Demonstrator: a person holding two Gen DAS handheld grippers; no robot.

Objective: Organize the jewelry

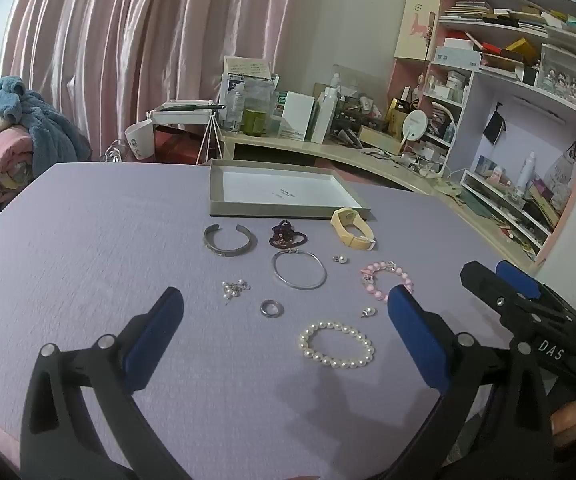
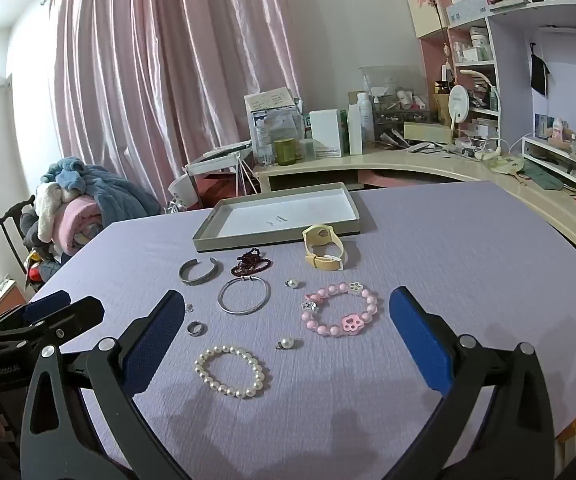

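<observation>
Jewelry lies spread on a lilac tablecloth [image 1: 88, 240] in front of a shallow grey box tray [image 1: 280, 178], also in the right wrist view [image 2: 208, 240]. I see a white pearl bracelet [image 1: 336, 345] [image 2: 230, 372], a pink bead bracelet [image 2: 340, 314] [image 1: 384, 278], a thin silver bangle [image 1: 299, 275] [image 2: 244, 295], a grey cuff [image 1: 229, 240] [image 2: 200, 271], a dark red bead strand [image 1: 286, 235] [image 2: 251, 263], a cream watch [image 1: 352, 232] [image 2: 324, 250], a ring [image 1: 271, 308] [image 2: 196, 328], pearl earrings [image 1: 234, 290] and loose pearls [image 2: 286, 343]. My left gripper [image 1: 284, 320] and right gripper [image 2: 284, 320] are open and empty, hovering near the table's front.
A cluttered beige desk [image 2: 428, 164] and shelves [image 1: 508, 92] stand behind and to the right. Pink curtains [image 1: 128, 52] hang at the back. A chair piled with blankets [image 2: 76, 204] is at the left. The right gripper shows at the right of the left wrist view [image 1: 528, 300].
</observation>
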